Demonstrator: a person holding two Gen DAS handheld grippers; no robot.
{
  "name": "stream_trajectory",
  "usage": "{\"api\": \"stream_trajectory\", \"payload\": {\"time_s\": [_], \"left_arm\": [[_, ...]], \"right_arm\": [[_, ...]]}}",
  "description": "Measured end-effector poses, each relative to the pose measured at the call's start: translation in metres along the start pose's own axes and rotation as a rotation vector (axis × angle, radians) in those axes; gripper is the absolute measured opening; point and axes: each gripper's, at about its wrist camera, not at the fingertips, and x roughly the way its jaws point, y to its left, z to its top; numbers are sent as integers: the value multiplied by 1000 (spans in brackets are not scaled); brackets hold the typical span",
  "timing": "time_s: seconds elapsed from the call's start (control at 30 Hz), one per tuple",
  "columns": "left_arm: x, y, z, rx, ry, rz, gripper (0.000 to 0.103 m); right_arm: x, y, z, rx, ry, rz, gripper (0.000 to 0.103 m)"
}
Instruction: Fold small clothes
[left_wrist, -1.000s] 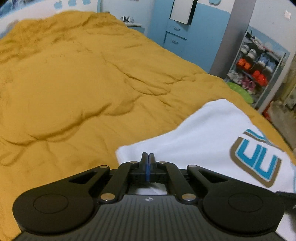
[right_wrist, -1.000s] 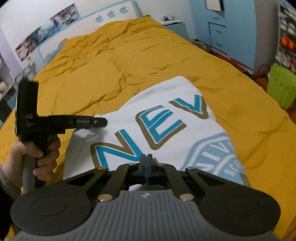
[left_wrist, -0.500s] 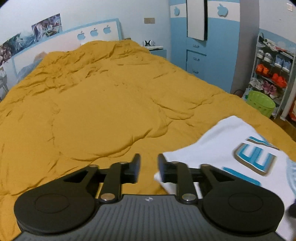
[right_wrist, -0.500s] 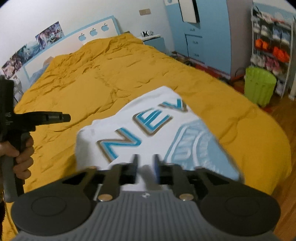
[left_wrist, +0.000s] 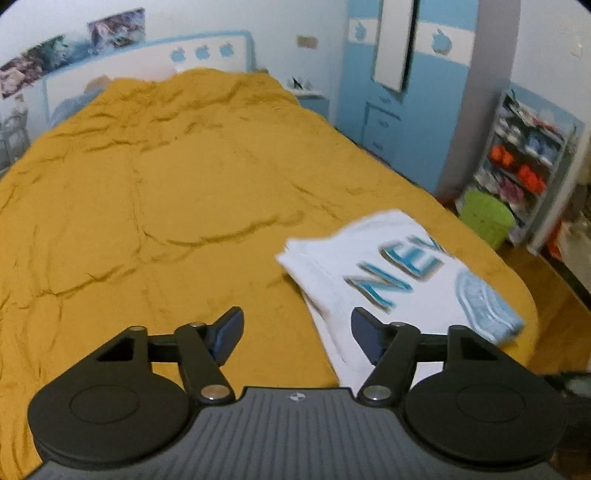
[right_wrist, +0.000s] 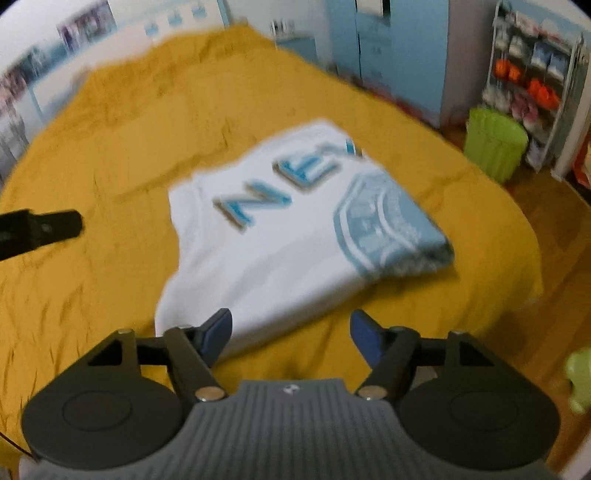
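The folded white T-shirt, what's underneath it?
The folded white T-shirt lies on the mustard-yellow bedspread, which shows all around it. Its own lower layers and the patch of bedspread beneath are covered, so anything there is unseen.

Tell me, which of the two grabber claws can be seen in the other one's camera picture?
The left gripper. Its black tip pokes in at the left edge of the right camera's picture, beside the white T-shirt. The right gripper never shows in the left camera's picture.

Black left gripper and right gripper: blue-padded jaws on black linkage arms with silver pivot screws, round black discs, ribbed grey housing.
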Motion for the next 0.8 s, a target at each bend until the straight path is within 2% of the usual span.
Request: {"api": "stream_trajectory", "payload": {"time_s": [0.07, 0.17, 0.3, 0.4, 0.5, 0.8], "left_arm": [[1, -9, 1, 30, 35, -15, 77], [-1, -18, 5, 13, 54, -34, 79], [3, -27, 15, 3, 144, -24, 80], [5, -30, 18, 14, 165, -17, 80], [4, -35, 14, -1, 188, -7, 80], [4, -47, 11, 55, 171, 29, 79]], "right_arm": [[-6, 0, 6, 23, 49, 26, 68], [-24, 8, 15, -3, 62, 43, 82], [-37, 21, 28, -66, 80, -21, 82], [-41, 27, 33, -112, 61, -54, 82], [-39, 22, 35, -85, 77, -33, 82], [-30, 16, 35, -82, 111, -32, 81]]}}
